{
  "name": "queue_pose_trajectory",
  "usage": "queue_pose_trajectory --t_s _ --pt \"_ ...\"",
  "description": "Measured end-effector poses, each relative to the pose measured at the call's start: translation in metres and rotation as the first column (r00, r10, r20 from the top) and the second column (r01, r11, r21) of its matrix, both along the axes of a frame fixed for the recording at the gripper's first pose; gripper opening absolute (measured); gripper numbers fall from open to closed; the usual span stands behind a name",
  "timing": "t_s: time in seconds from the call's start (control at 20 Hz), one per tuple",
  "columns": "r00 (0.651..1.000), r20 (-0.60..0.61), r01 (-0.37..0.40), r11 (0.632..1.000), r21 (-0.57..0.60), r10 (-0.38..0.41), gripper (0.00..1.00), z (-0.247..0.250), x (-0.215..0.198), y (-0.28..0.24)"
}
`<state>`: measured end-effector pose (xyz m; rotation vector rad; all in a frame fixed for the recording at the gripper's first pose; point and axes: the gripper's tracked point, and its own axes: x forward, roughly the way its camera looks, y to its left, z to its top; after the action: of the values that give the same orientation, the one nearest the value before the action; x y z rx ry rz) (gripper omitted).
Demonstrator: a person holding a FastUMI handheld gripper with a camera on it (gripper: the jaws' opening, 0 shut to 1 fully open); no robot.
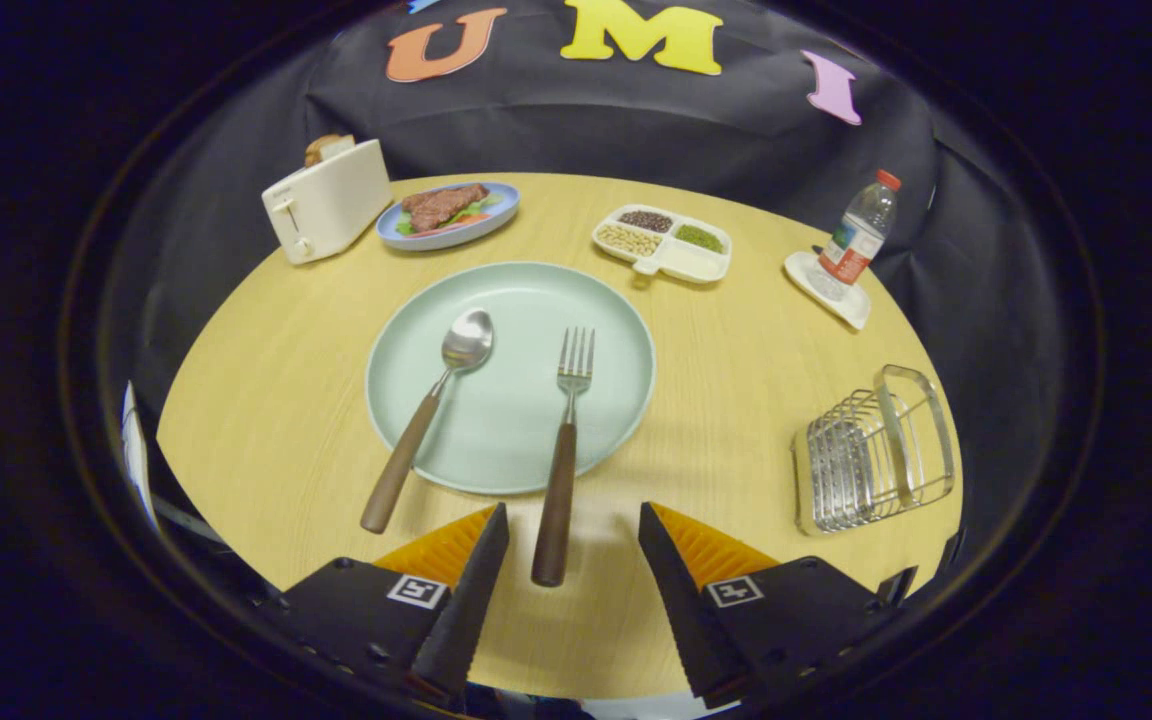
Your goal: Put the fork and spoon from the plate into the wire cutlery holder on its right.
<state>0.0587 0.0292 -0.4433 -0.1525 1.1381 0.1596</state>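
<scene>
My gripper (573, 520) hangs over the near rim of the round wooden table (266, 400), its fingers spread wide with nothing pinched between them. The table's near edge curves just under my fingers, and bare wood lies to either side of the pale green plate (511, 300) at the table's middle. The widest open stretch runs from the plate toward the wire cutlery holder (871, 455), which sits close to the table's right edge.

The fork (561, 450) lies with its tines on the plate and its wooden handle reaching over the near rim; the handle's end sits in the gap between my fingers, closer to the left one, touching neither. The spoon (426, 425) lies left of the fork, bowl on the plate, handle slanting off the rim toward my left finger.

Beyond the plate stand a toaster (326, 200), a dish of meat (448, 212), a divided tray of beans (663, 243) and a water bottle (858, 238) on a small white dish (826, 292).
</scene>
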Motion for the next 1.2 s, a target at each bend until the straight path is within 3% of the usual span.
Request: queue_pose_trajectory --t_s 0.35,0.45,0.55,0.6,0.8,0.85,1.2 --pt "0.997 -0.078 -0.022 1.0 -0.019 0.02 0.43 -0.013 0.008 0.0" --pt "0.997 -0.073 -0.001 1.0 -0.019 0.0 0.16 -0.016 0.01 -0.001" --pt "0.999 -0.045 0.011 1.0 -0.016 -0.012 0.18 -0.017 0.015 -0.002" --pt "0.999 -0.04 0.015 1.0 -0.005 -0.015 0.13 -0.011 0.012 -0.001" --pt "1.0 0.001 -0.023 0.999 -0.04 0.023 0.09 -0.001 0.014 -0.005" --pt "1.0 0.012 -0.025 0.999 -0.025 0.025 0.05 0.002 0.015 -0.003" --pt "0.996 0.09 -0.014 0.997 0.071 0.007 0.05 0.04 0.018 0.0"
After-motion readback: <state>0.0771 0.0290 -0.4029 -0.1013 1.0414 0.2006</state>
